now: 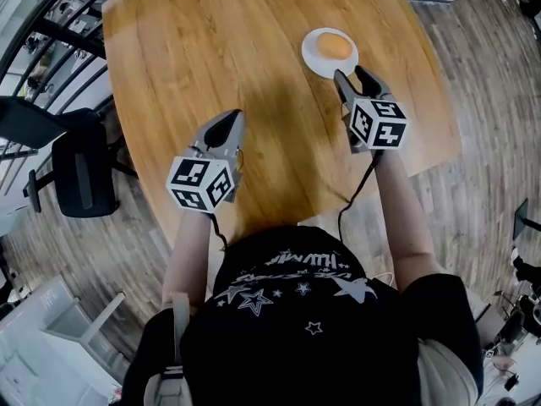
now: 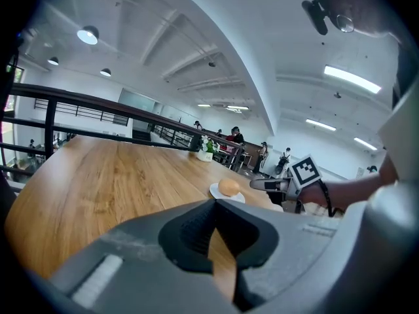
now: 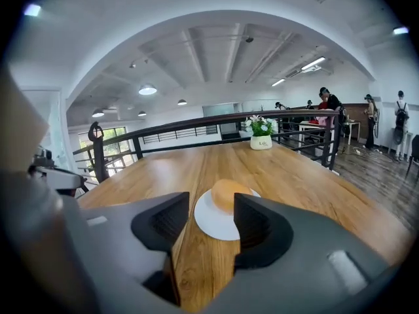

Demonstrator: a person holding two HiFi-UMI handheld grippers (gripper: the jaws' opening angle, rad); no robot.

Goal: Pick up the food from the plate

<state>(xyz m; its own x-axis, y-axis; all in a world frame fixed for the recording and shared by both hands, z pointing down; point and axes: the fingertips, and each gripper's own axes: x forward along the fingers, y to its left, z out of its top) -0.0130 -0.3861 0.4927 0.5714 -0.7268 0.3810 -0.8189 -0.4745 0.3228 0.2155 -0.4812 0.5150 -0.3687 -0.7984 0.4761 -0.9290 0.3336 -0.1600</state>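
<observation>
The left hand-held gripper (image 2: 213,205) is pointing along the wooden counter (image 2: 111,182), its jaws meeting at the tips with nothing between them. Ahead, a round orange-brown food (image 2: 228,186) is sitting on a small white plate (image 2: 215,192). The right hand-held gripper (image 2: 255,184) is reaching in from the right, near the plate.

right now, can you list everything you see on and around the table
table: one, brown wood, under both grippers
plate: one, white, far right part of the table
bun: one, orange, on the plate
potted plant: one, white pot with green leaves, table's far end
chair: one, black, on the floor left of the table
railing: one, black, beyond the table
left gripper: one, grey, jaws shut, empty, over the table
right gripper: one, grey, jaws open, empty, just short of the plate
</observation>
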